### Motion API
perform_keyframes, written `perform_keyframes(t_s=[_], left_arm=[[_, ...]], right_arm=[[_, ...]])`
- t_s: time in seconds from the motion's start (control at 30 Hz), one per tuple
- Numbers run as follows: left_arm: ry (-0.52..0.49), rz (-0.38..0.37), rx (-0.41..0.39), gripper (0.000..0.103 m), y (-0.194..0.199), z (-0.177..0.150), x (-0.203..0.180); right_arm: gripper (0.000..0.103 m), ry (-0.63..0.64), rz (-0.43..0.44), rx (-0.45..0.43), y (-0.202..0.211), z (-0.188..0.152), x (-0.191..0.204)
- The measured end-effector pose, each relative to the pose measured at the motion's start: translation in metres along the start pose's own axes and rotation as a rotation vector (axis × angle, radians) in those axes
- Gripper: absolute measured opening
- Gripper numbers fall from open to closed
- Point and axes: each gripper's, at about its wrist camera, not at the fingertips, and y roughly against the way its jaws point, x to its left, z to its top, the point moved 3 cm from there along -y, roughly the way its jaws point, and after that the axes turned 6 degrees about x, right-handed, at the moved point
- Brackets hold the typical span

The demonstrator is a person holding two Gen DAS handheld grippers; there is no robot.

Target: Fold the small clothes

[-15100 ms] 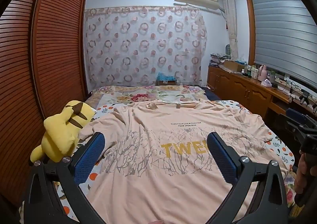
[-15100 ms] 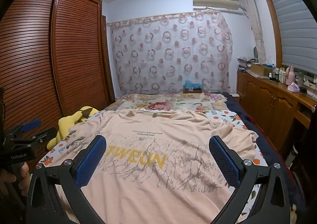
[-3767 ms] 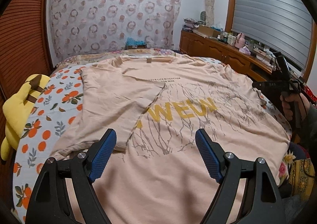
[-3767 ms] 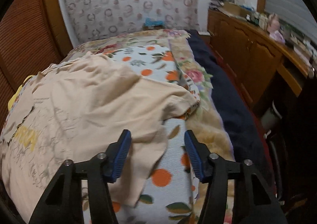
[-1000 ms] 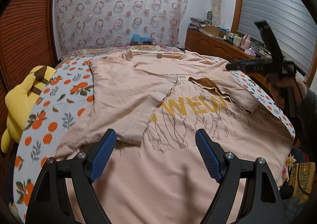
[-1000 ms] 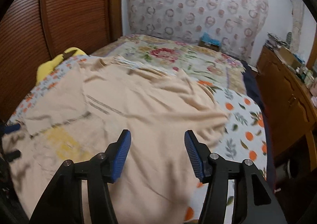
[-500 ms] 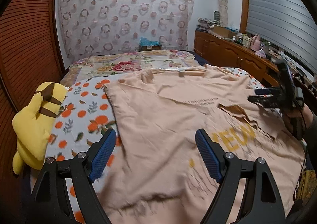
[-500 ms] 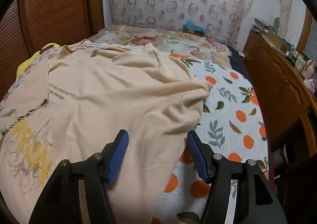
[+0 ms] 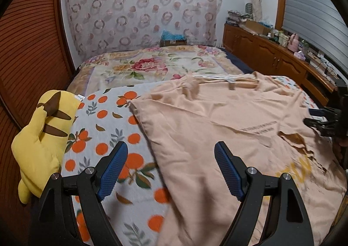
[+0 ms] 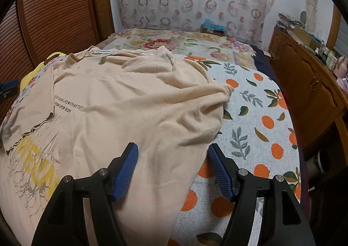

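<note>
A: Where's the shirt?

B: The peach T-shirt [image 9: 217,128] lies spread on the bed, on the orange-print sheet [image 9: 104,137], collar toward the floral blanket [image 9: 139,67] at the far end. Both side panels are folded in over the front, so only part of the yellow lettering [image 10: 32,157] shows (the small black text line sits just above it).

A: And the left gripper?

B: The left gripper [image 9: 170,170] hangs above the near left edge of the shirt, its jaws spread wide with nothing between them. One blue pad [image 9: 113,167] is over the sheet, the other over the fabric.

A: The right one?

B: The right gripper [image 10: 173,170] hovers over the shirt's right folded edge, jaws parted a fair way, a little narrower than the left pair, and holding nothing. Whether the pads touch the cloth, I can't tell.

A: Anything else around?

B: A yellow plush toy [image 9: 41,135] lies at the bed's left edge, beside the slatted wooden wardrobe [image 9: 26,50]. A wooden counter [image 9: 271,54] with clutter runs along the right wall.
</note>
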Motion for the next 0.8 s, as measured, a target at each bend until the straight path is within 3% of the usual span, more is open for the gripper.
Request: perform_keyframes(t_s=[0.3, 0.4, 0.47, 0.53, 0.63, 0.8], left_arm=[[-0.014, 0.016, 0.068, 0.082, -0.036, 0.019, 0.017], [-0.023, -0.014, 0.093, 0.082, -0.044, 0.025, 0.023], [-0.024, -0.031, 0.099, 0.072, -0.048, 0.028, 0.027], [-0.018, -0.039, 0.117, 0.054, -0.053, 0.032, 0.031], [0.007, -0.06, 0.138, 0.048, -0.061, 0.036, 0.038], [0.034, -0.079, 0.16, 0.048, -0.073, 0.039, 0.045]], right_arm=[[0.071, -0.002, -0.003, 0.001, -0.001, 0.0, -0.001], [0.072, -0.015, 0.0, 0.007, -0.001, 0.002, -0.004], [0.072, -0.036, 0.003, 0.011, -0.002, 0.006, -0.01], [0.072, -0.061, 0.019, 0.002, -0.002, 0.014, -0.019], [0.072, -0.089, 0.006, 0.012, -0.008, 0.026, -0.032], [0.072, -0.094, -0.009, 0.037, -0.021, 0.035, -0.041]])
